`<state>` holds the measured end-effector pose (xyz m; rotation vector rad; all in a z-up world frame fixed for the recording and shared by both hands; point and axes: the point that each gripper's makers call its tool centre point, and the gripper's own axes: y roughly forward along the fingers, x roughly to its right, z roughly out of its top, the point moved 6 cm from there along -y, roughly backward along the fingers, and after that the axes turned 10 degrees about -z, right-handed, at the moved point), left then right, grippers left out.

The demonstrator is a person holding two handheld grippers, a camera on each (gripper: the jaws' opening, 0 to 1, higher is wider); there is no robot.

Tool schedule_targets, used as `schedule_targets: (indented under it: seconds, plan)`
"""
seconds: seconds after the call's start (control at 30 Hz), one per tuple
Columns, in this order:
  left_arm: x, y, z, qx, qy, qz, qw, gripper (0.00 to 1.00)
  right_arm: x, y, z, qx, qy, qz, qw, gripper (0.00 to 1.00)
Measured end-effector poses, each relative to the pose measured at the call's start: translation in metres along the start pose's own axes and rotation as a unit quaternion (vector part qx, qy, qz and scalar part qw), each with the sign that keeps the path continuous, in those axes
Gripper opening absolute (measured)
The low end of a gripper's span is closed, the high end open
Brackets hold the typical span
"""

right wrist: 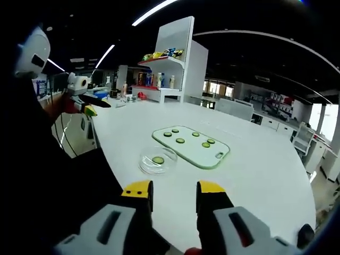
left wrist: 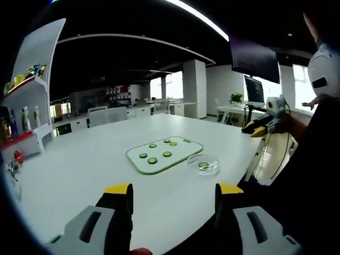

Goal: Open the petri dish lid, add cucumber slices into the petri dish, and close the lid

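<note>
Jaws of the left gripper stand wide apart with nothing between them, raised over the near edge of the white table. In the right gripper view the right gripper is likewise parted and empty above the same table. Beyond the left jaws lies the clear dish, lid on, with one cucumber slice inside; it sits just beside the board, which carries five more slices. In the right gripper view the dish lies nearer than the board, close by its left end. Farther off, a white shelf holds bottles and packets, with an office behind it. A person stands at the table's edge.
</note>
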<state>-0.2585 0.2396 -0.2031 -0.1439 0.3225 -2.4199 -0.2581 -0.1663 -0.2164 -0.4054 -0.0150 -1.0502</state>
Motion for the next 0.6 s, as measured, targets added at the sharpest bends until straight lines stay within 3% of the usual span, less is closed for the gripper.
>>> schedule_targets:
  seconds: [0.6]
  plan:
    - [0.0,-0.0017,-0.0071,0.0,-0.007,0.004,1.0,0.62,-0.0014,0.0017,-0.0027,0.006,0.004,-0.003,1.0,0.32]
